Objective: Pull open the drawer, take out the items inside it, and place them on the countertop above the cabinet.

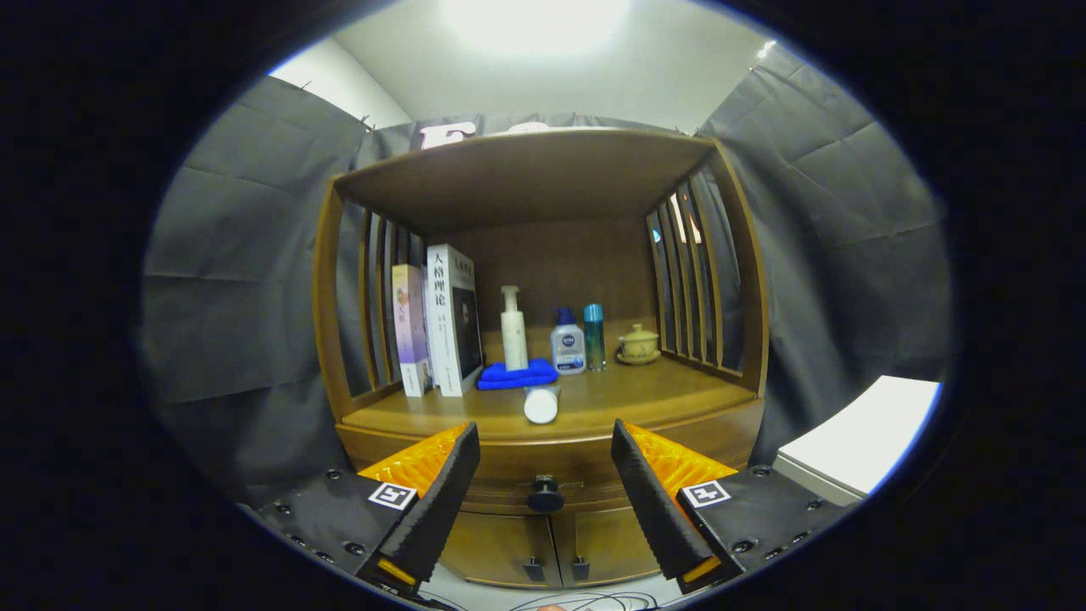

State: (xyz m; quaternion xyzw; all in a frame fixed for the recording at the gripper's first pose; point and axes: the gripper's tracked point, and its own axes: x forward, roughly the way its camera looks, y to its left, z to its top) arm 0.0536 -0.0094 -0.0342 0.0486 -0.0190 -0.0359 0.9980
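One wooden cabinet (543,339) dominates, w/ an open shelf bay above a countertop (645,395), a drawer (543,471) under the top's front lip, and two small doors (551,547) below that. Taking the drawer knob (545,494) as landmark: the drawer front looks flush w/ the cabinet face, i.e. closed, so its contents can't be seen. Up and left of the knob, at the back of the top, stand two books (437,327); straight above the knob a blue folded cloth (516,375) w/ a white pump bottle (513,327) behind it; above and slightly right a squat bottle (568,344), a teal bottle (595,337), then a small lidded cup (638,345). Just above the knob, near the front lip, a white tube (541,404) lies on its side, cap end facing out. Whether tube came from the drawer can't be told; closed drawer fits either a job to come or a drawer shut again. Gripper (543,488) is spread wide, holding nothing, knob sitting betw. the fingers but well clear of both. Risks: knob is small and round, so an off-centre close could slip off it; pulling at an angle may jam the drawer; the tube could roll off the lip if the cabinet gets jolted.
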